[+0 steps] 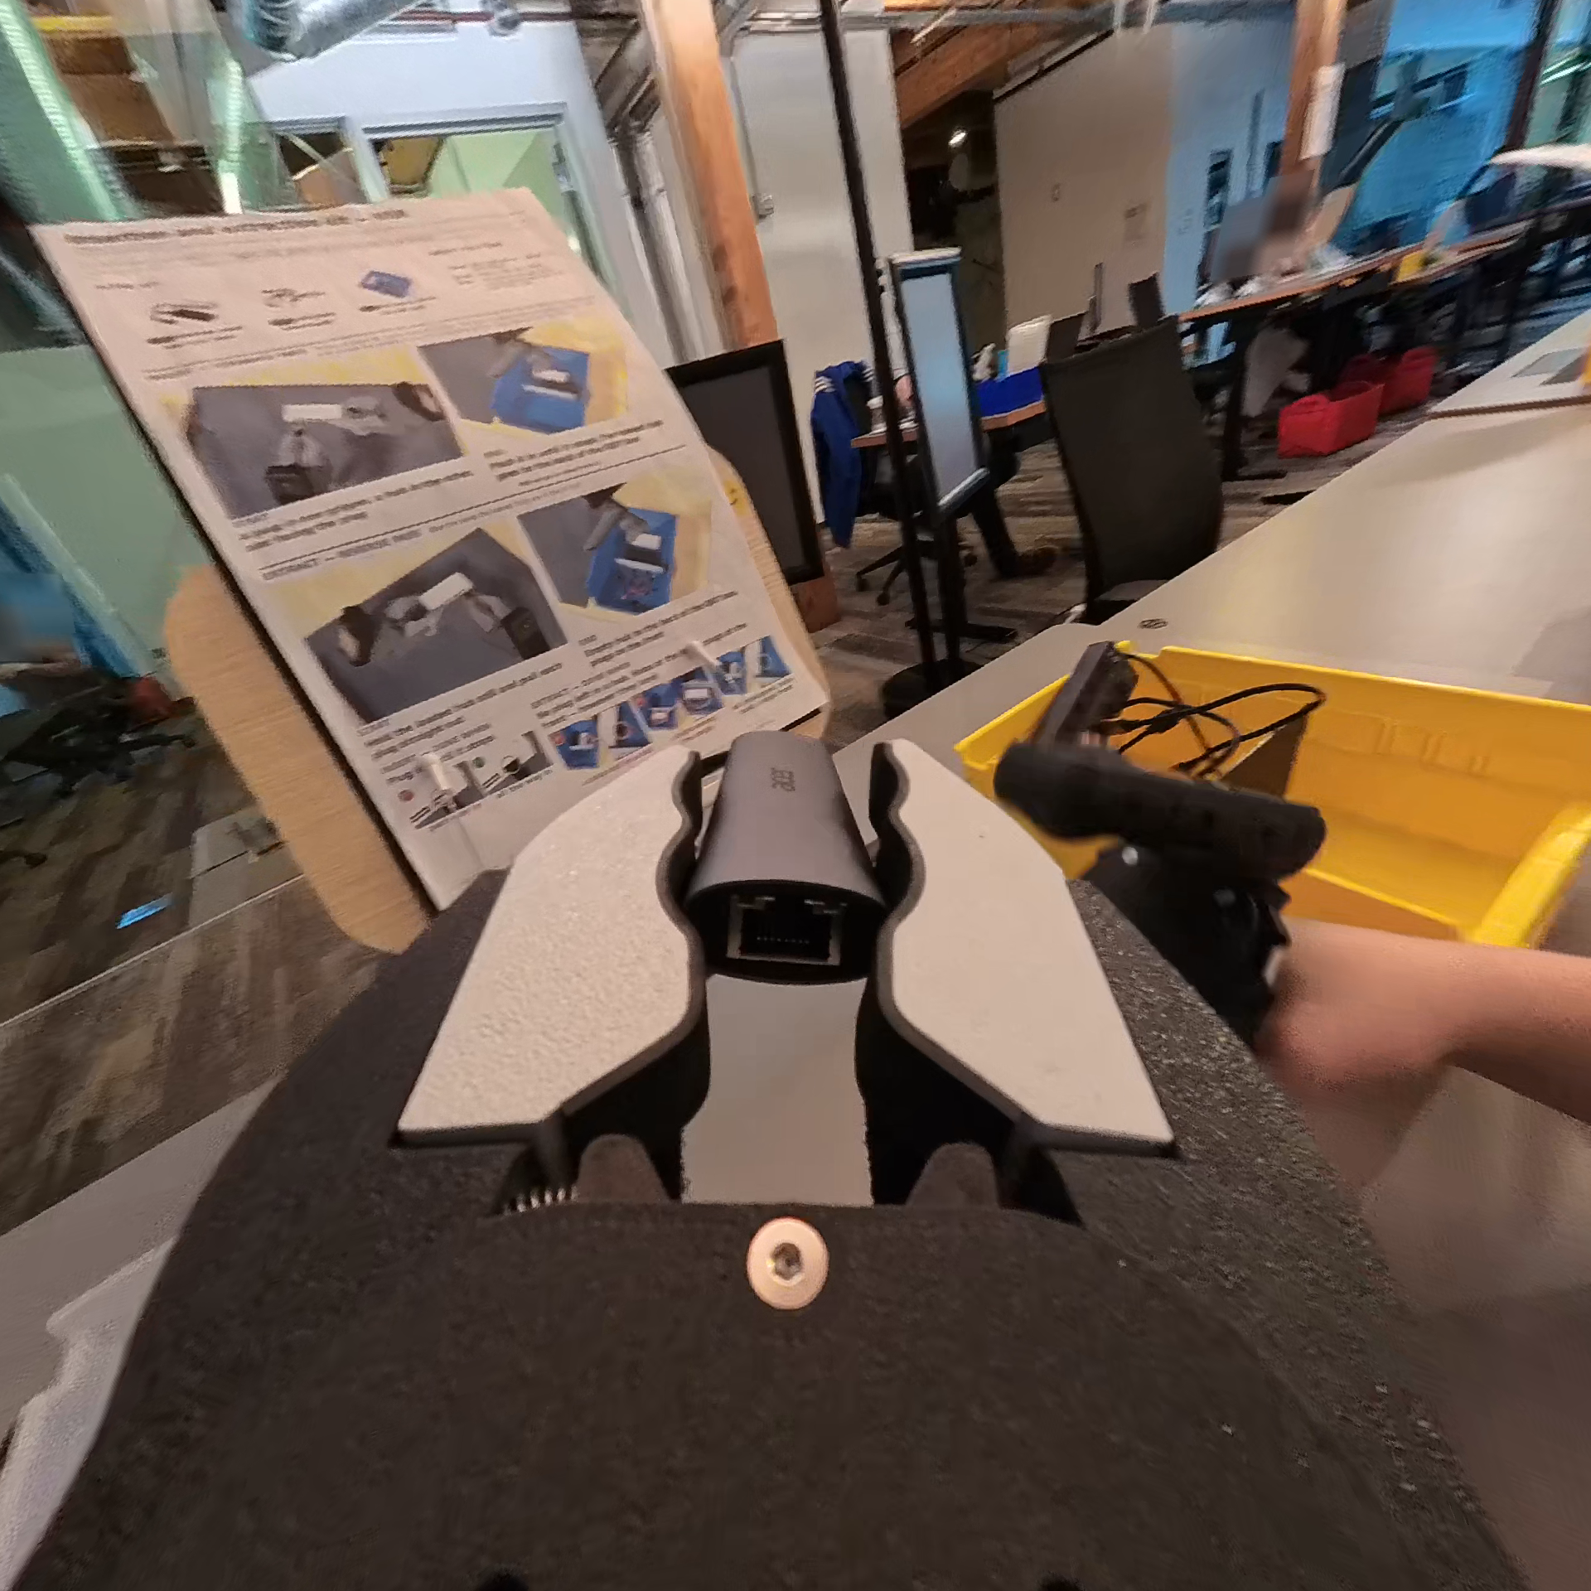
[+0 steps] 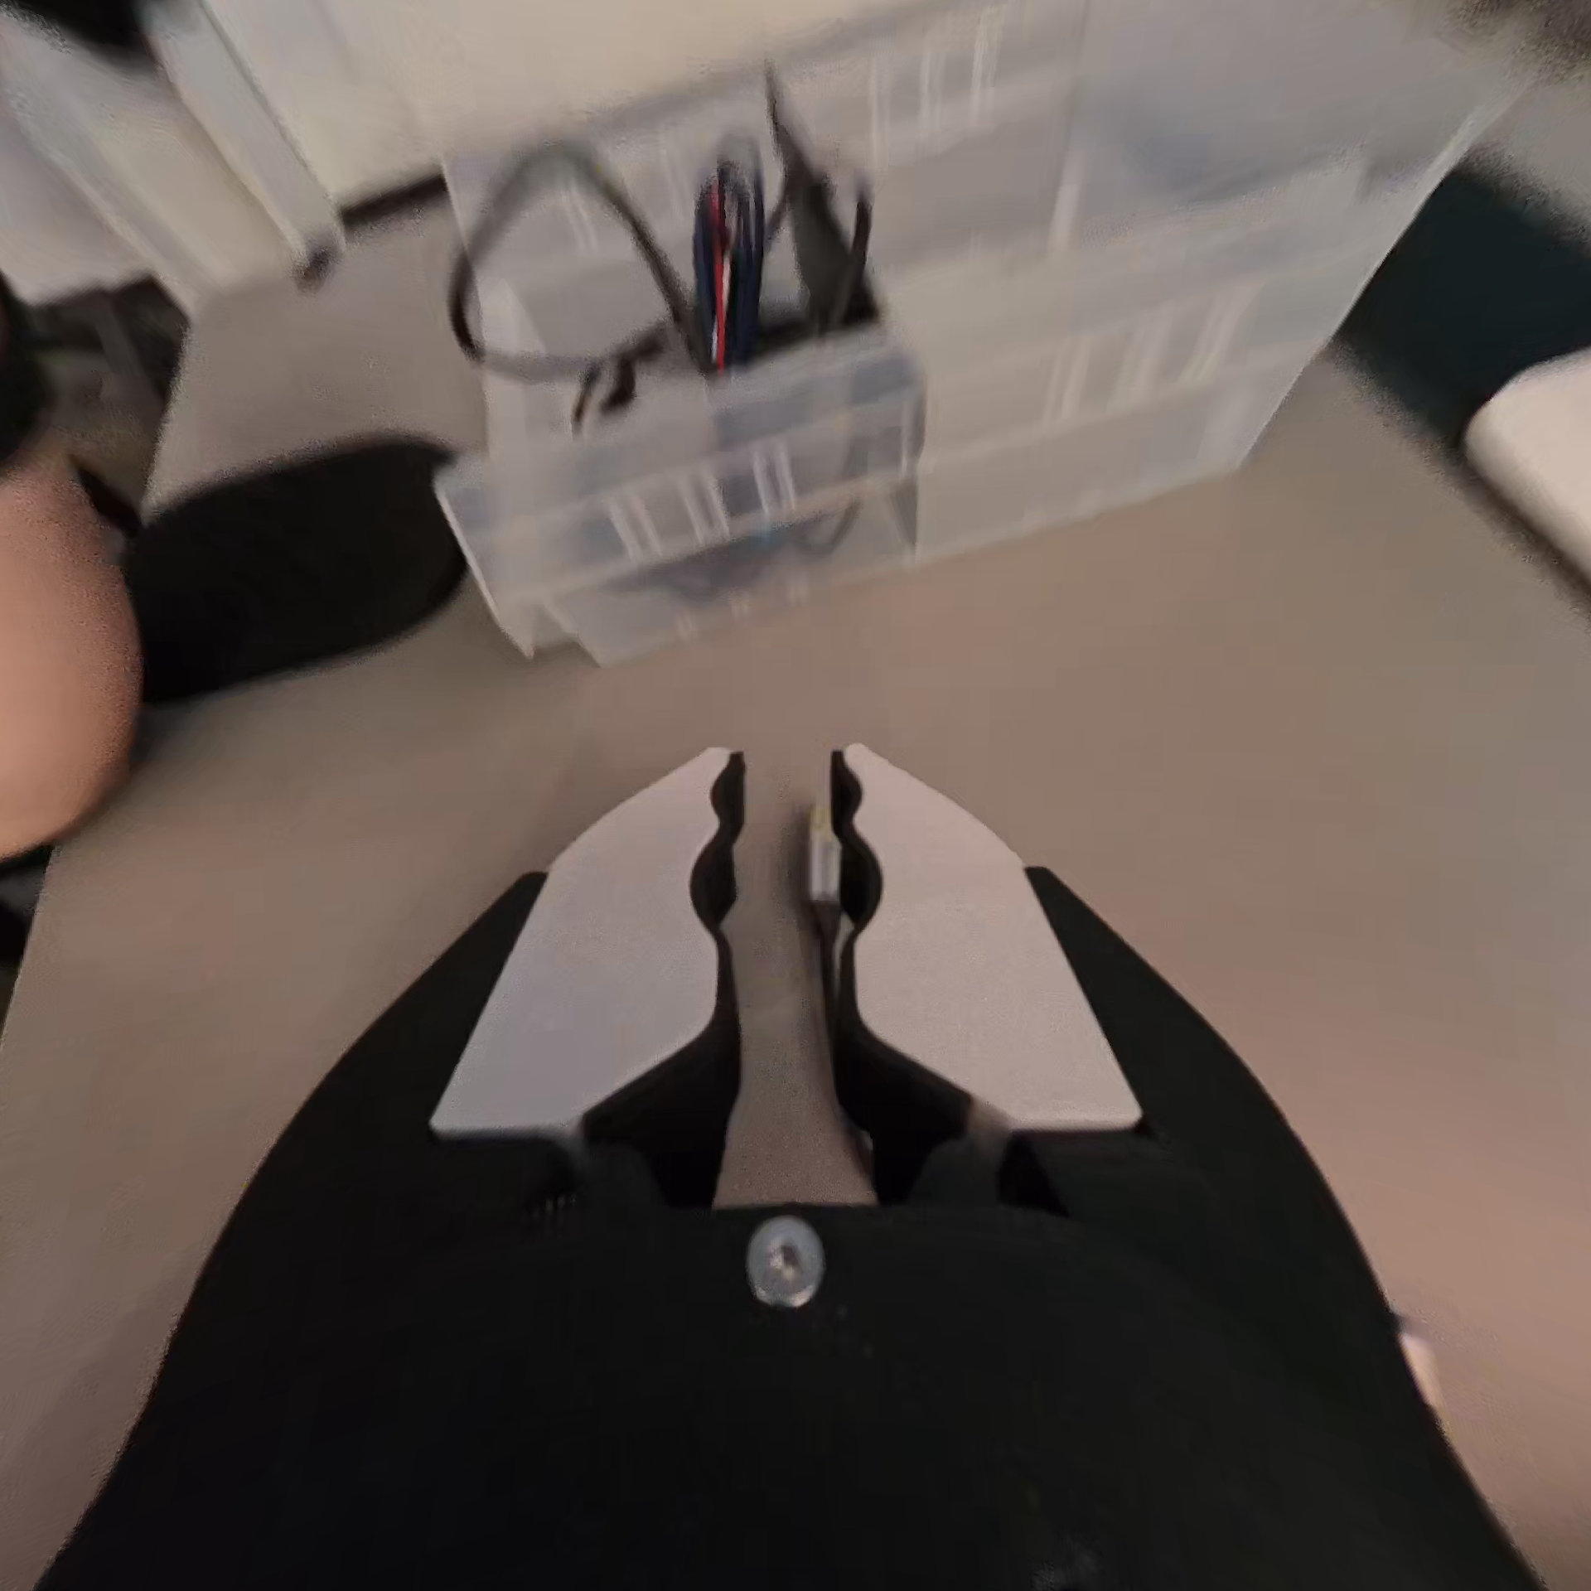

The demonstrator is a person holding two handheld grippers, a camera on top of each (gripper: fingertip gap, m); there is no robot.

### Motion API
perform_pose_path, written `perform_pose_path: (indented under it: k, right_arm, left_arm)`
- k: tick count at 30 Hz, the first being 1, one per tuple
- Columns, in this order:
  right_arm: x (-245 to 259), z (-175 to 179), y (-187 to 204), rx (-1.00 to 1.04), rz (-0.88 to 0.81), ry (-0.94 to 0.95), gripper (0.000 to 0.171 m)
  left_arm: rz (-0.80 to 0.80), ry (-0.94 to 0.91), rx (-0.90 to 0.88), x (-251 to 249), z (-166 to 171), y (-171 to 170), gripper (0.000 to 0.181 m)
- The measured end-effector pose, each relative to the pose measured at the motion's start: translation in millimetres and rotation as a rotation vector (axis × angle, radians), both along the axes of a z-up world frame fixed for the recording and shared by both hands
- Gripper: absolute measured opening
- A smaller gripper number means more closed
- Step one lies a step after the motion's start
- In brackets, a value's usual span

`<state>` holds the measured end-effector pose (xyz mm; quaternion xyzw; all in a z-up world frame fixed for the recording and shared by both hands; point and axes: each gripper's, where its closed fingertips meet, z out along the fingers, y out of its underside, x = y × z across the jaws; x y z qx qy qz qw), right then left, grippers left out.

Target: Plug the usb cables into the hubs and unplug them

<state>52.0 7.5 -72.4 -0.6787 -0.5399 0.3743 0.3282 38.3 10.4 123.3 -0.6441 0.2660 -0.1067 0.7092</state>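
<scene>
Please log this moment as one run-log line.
left gripper: shut on hub | right gripper: open, USB plug between jaws | yellow bin: cables inside

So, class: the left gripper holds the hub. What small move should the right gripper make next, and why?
Probably shut the right gripper on the plug: it lies against one finger, jaws slightly apart, while the left gripper already clamps the hub.

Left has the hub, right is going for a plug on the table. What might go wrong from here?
1. The right gripper is open, its jaws astride the USB plug, which hugs one jaw; closing could pinch it skewed or nudge it away.
2. The right view is blurred, suggesting fast motion; the approach may overshoot.
3. The left gripper clamps the hub by its narrow sides; insertion force could make it slide or twist.
</scene>
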Motion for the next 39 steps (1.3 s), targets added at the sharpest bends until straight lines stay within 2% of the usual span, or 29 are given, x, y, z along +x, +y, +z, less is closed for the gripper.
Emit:
perform_pose_path:
  k: [2,5,7,8,12,13,15,17,19,21,23,25,28,33,39]
  right_arm:
    - [6.8,57.7,6.8,0.208,-0.043,0.183,0.027]
    - [36.6,141.9,-5.2,0.664,-0.117,0.415,0.042]
    - [56.2,175.4,-18.5,0.905,-0.166,0.498,0.047]
    - [60.9,181.3,-24.2,0.992,-0.164,0.500,0.047]
    - [55.2,163.0,-23.1,1.165,-0.114,0.358,0.047]
    - [54.9,160.2,-18.5,1.195,-0.134,0.333,0.043]
    - [55.5,150.9,-15.9,1.259,-0.112,0.253,0.019]
    - [57.3,144.6,-17.1,1.271,-0.057,0.187,0.019]
    - [61.7,147.0,-20.9,1.196,-0.017,0.175,0.018]
    - [69.3,150.2,-28.3,1.142,0.045,0.184,0.018]
    - [78.0,156.2,-33.9,1.099,0.072,0.198,0.018]
    - [82.7,155.6,-43.2,1.035,0.136,0.196,0.018]
    - [84.9,151.0,-51.5,1.032,0.192,0.162,0.017]
    - [80.4,144.4,-59.8,1.034,0.251,0.148,0.018]
    - [77.1,144.7,-55.6,1.081,0.226,0.154,0.021]
  left_arm:
    - [-0.092,-0.045,-0.024,9.1,1.6,-6.5,0.038]
    - [-0.210,-0.125,-0.072,20.2,4.4,-15.3,0.038]
    - [-0.295,-0.157,-0.138,30.6,0.9,-21.0,0.038]
    - [-0.336,-0.177,-0.174,36.5,-1.0,-23.7,0.037]
    - [-0.471,-0.223,-0.307,64.5,-12.2,-33.8,0.037]
    - [-0.492,-0.217,-0.336,71.4,-16.6,-35.4,0.037]
    - [-0.521,-0.183,-0.373,83.4,-26.0,-37.9,0.038]
    - [-0.527,-0.117,-0.363,86.4,-32.2,-39.0,0.037]
    - [-0.504,0.022,-0.268,82.3,-34.6,-40.2,0.038]
    - [-0.413,0.204,-0.107,71.2,-34.6,-38.7,0.053]
    - [-0.379,0.365,0.052,67.5,-37.7,-46.2,0.052]
    - [-0.353,0.446,0.161,71.4,-38.7,-50.3,0.048]
    - [-0.389,0.450,0.162,84.4,-40.8,-55.2,0.046]
    - [-0.475,0.509,0.237,97.7,-47.7,-69.1,0.025]
    - [-0.462,0.599,0.251,94.2,-54.8,-67.4,0.018]
